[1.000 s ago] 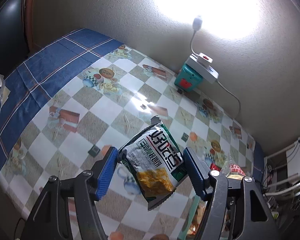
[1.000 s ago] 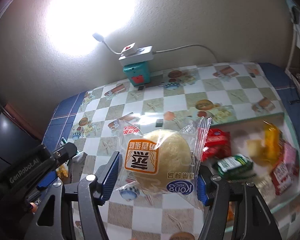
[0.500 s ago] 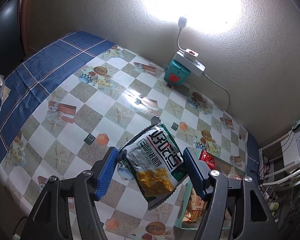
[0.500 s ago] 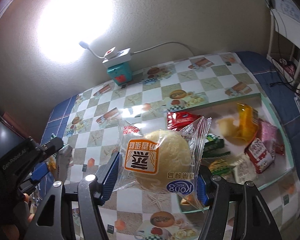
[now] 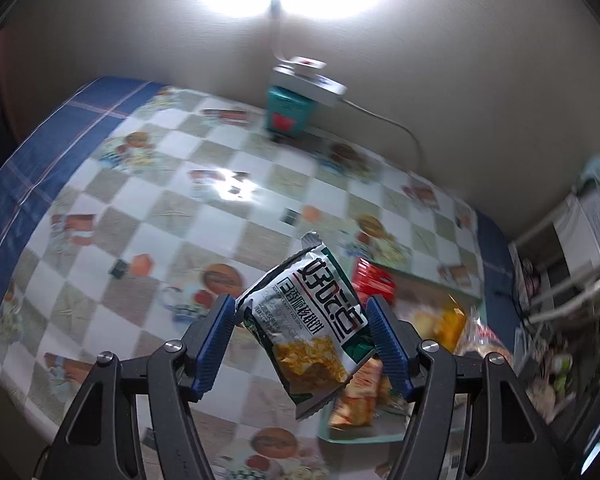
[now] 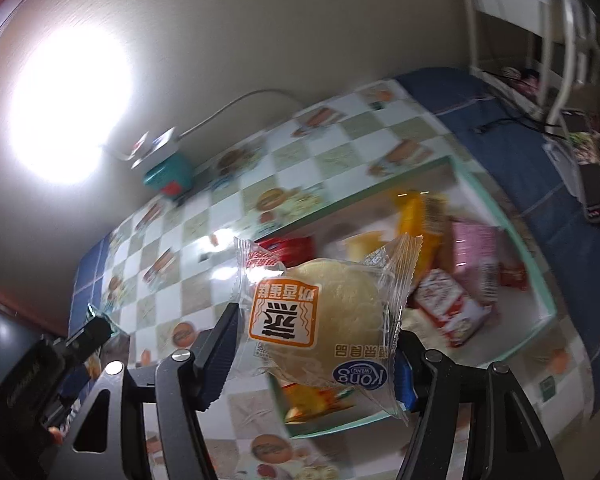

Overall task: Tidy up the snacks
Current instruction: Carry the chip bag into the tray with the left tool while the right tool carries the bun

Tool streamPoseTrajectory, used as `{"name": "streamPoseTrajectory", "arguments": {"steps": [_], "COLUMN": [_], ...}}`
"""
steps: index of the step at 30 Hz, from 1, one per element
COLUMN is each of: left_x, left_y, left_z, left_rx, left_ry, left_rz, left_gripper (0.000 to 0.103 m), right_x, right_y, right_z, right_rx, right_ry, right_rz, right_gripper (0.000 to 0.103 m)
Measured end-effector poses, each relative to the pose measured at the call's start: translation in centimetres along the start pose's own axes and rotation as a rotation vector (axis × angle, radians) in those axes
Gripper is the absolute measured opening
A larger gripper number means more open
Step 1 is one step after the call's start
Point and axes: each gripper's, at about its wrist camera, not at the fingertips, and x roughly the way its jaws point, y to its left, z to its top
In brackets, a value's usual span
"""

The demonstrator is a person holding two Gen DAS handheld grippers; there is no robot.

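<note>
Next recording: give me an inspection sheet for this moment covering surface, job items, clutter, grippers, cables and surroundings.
Surface: table under a checkered food-print cloth with a blue border.
Job's things: green-and-white snack bag; wrapped bun; green-rimmed tray with several snack packets.
Clutter: teal box by the wall.
Grippers: left gripper clamps the snack bag; right gripper clamps the bun.
Cables: white cord runs from the power strip on the teal box.
Surroundings: lamp glare on the wall; white rack beside the table.
</note>
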Motion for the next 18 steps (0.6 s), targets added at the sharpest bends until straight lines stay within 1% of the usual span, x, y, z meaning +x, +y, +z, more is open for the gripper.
{"name": "streamPoseTrajectory", "arguments": {"steps": [3,7,13,18], "left_x": [0.6,1.3,2.6,3.8], "left_y": [-2.9,-5.2,-7.5,-8.7], "left_z": [-1.1,-2.0,-3.2,-3.8], "left_rx": [0.069,0.125,0.163,0.189], "left_ry": [0.019,0.038,0.066,0.086], "left_rz": [-0.025,-0.041,-0.061,-0.066], "left_gripper": [0.069,0.069,0.069,0.069], "right_x": [-0.2,-0.6,-1.0,-0.4], "right_y": [-2.3,-5.3,-8.7,-9.9], "right_z": [0.6,1.2,1.9,2.1], "right_rx": [0.048,0.116,0.177,0.199], "right_ry": [-0.007,-0.014,-0.028,-0.015], "right_rz": [-0.027,-0.043,-0.072,-0.077], "right_gripper": [0.069,0.069,0.069,0.069]}}
